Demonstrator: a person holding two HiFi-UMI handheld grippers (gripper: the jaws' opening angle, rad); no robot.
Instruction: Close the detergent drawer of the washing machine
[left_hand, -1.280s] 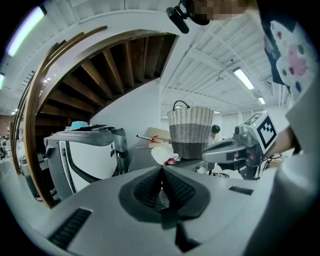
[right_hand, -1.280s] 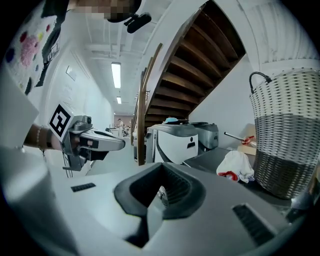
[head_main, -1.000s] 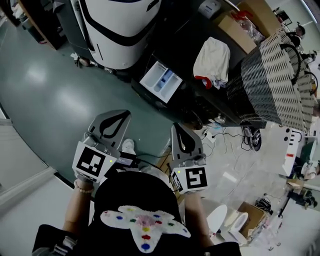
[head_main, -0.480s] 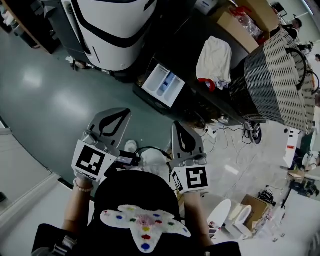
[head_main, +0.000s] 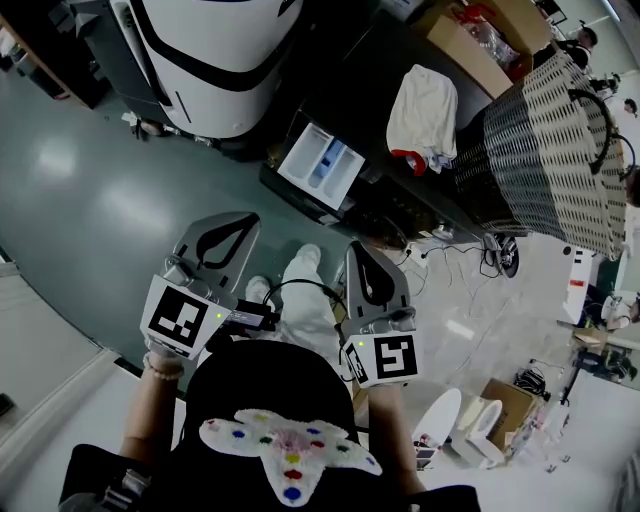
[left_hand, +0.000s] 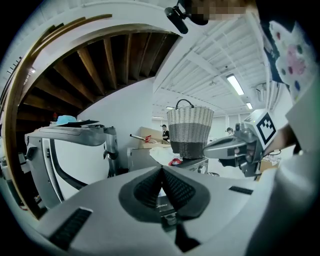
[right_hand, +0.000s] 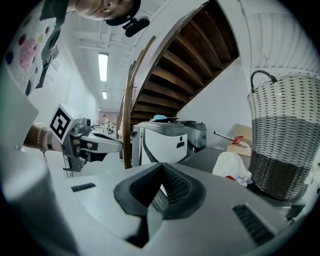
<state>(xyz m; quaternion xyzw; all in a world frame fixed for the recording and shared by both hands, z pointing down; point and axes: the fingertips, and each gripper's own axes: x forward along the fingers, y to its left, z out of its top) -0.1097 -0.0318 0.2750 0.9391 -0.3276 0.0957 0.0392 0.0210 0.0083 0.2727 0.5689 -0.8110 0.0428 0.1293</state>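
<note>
detergent drawer (head_main: 322, 165) is seen pulled out of the front of the dark washing machine (head_main: 365, 95), its white and blue compartments open to the head view. it lies well ahead of both grippers, with bare floor between. the left gripper (head_main: 230, 222) is clenched on nothing, its jaws pressed together at the tip, and the right gripper (head_main: 356, 248) is likewise closed and empty. both are held side by side and nearly level, pointed toward the machine. the closing push is judged not yet begun, since no contact with the drawer is shown.

several risks can be expected from here. if the drawer front is met off-centre by a narrow closed tip, the drawer could be skewed on its runners and jammed part way. if the tip is aimed too high, it could slide over the front edge and drop into a compartment. a hard shove could make the drawer bounce back out. the white cloth (head_main: 425, 112) lying on the machine top, next to the wicker basket (head_main: 545, 150), could be brushed off by a raised arm. footing could be lost on the cables (head_main: 455, 272) on the floor at the right.
</note>
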